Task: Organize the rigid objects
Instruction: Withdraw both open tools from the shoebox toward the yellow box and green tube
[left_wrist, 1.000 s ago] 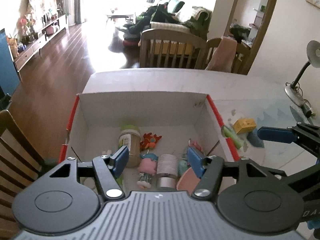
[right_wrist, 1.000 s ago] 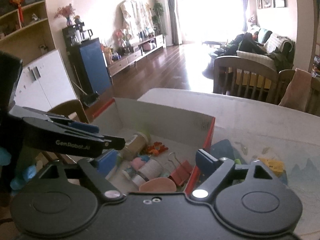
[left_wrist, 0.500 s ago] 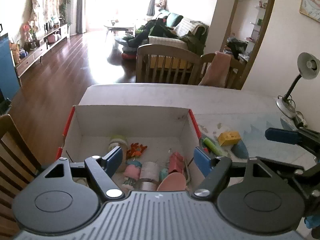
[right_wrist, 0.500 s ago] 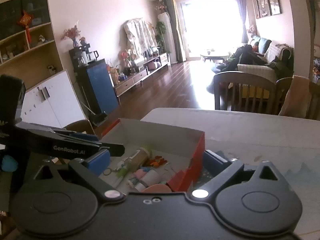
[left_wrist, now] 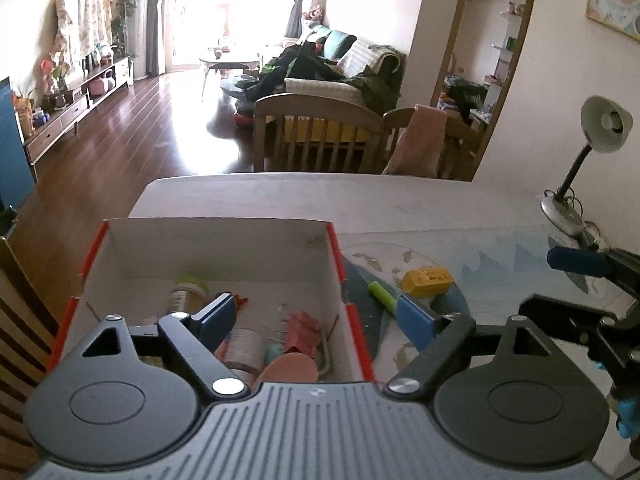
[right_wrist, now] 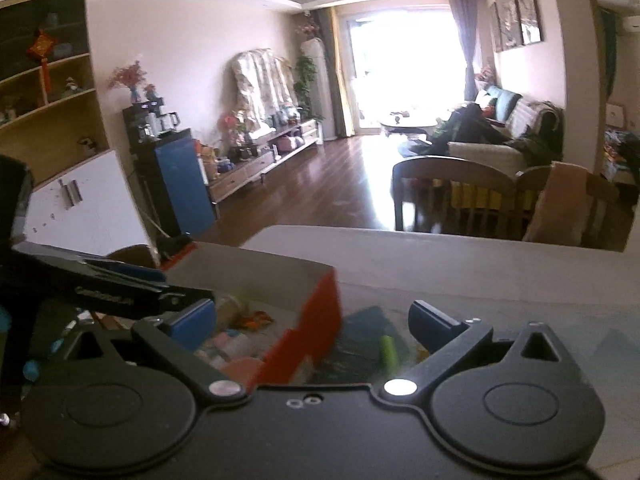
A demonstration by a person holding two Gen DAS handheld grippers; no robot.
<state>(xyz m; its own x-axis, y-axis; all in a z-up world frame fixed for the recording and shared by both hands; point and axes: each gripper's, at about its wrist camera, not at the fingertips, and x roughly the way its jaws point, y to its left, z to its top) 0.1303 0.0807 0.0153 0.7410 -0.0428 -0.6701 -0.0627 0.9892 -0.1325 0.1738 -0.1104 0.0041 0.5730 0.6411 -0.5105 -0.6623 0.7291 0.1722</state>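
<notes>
Left wrist view: left gripper [left_wrist: 316, 314] sits nearest, tongs spread wide w/ nothing between them, hovering over the near end of the box [left_wrist: 216, 240]. Just under the fingers, inside the box, lie a pink disc [left_wrist: 290, 368], a thread spool [left_wrist: 242, 350], a red clip [left_wrist: 302, 326] & a jar [left_wrist: 184, 294] further back, all loose on the white floor, so the sorted stuff is collected there. The box's red-edged walls keep it from rolling off.

Right of the box wall, on the patterned mat [left_wrist: 500, 280], two items are left outside: a green marker [left_wrist: 382, 292] lying flat just beside the wall, & a yellow block [left_wrist: 426, 280] a bit beyond it. Prob. the next things to go in.

Right gripper [left_wrist: 580, 260] shows at the far right edge, above the mat near those two; from its own cam the right gripper [right_wrist: 312, 318] is also wide & empty, w/ the marker [right_wrist: 387, 350] below its fingers, view blurred. Looks placed for a pick there, but that's a guess.

Beyond: bare table [left_wrist: 360, 200], desk lamp [left_wrist: 584, 160], chairs [left_wrist: 316, 136], sofa.
</notes>
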